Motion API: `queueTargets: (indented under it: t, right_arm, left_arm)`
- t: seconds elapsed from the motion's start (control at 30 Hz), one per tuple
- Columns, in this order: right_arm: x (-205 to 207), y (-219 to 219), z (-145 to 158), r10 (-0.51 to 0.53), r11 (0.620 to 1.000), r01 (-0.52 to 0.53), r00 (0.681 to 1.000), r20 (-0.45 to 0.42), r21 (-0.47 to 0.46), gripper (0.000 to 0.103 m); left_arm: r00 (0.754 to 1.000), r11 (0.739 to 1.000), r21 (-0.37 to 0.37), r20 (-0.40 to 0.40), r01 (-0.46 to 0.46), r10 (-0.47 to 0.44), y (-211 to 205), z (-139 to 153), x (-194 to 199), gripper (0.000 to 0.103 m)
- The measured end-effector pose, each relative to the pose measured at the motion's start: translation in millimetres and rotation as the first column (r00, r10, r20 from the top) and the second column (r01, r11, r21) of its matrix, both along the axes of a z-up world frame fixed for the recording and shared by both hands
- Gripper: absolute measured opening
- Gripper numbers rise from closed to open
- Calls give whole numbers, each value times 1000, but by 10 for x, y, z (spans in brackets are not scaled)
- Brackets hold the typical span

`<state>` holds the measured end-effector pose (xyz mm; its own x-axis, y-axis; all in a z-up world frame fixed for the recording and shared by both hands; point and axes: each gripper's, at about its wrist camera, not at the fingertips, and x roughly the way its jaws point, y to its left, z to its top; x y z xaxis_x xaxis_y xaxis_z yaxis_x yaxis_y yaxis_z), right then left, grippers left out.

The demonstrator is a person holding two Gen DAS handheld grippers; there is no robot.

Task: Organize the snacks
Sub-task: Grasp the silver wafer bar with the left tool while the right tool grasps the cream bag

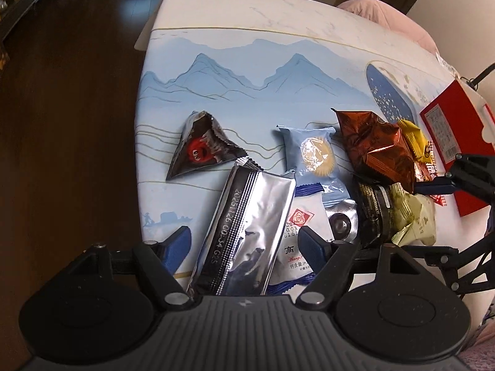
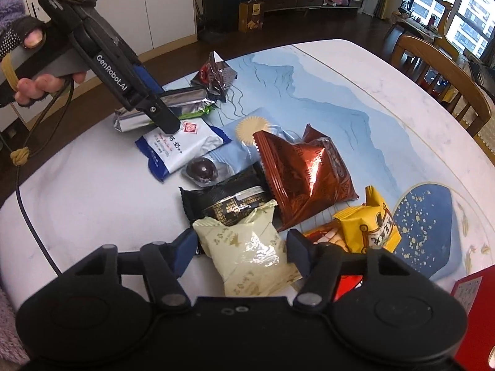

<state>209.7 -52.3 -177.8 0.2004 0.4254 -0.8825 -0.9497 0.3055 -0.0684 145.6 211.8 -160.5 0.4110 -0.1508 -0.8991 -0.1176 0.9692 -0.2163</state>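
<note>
Several snack packets lie in a heap on the white table [image 1: 247,24]. My left gripper [image 1: 244,247] stands open over a long silver foil packet [image 1: 247,232], its blue pads clear of both of the packet's edges. A white-and-blue packet [image 1: 298,235] lies under the right pad. My right gripper [image 2: 241,252] straddles a cream packet [image 2: 250,256]. The pads sit close beside its edges, and the wrapper shows no squeeze. A brown foil bag [image 2: 306,173], a black packet [image 2: 229,201] and a yellow packet [image 2: 371,228] lie just beyond it.
A red-and-black triangular bag [image 1: 201,151] lies alone at the left, near the table's edge [image 1: 139,160]. A light blue packet [image 1: 312,154] and a dark round sweet [image 2: 202,170] sit mid-heap. A red box [image 1: 454,133] stands at the right, and a wooden chair [image 2: 439,71] beyond the table.
</note>
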Motion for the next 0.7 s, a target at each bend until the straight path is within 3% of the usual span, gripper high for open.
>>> queueTargets:
  t: [0.17,0.3,0.57,0.7]
  right_arm:
    - [-82,14,-1,0,1000,1,999,49,-10,58]
    - [-154,15,0,-36,999,38,995,97,-17,53]
    - [-256,-66,92,-129,991,127,985,111,31,46]
    - [-319,-129,186,-167,985,161,981,103,63,45]
  left_arm:
    - [1000,1000,10,5,-10,10,-31,13,-9,63]
    - [999,1000,11,17,-28,28,-75,48,-36,45]
    - [994,993,65,38,-101,98,-190,96,-115,44]
    - [987,987,38,46,-154,152,-186,131,-198,44]
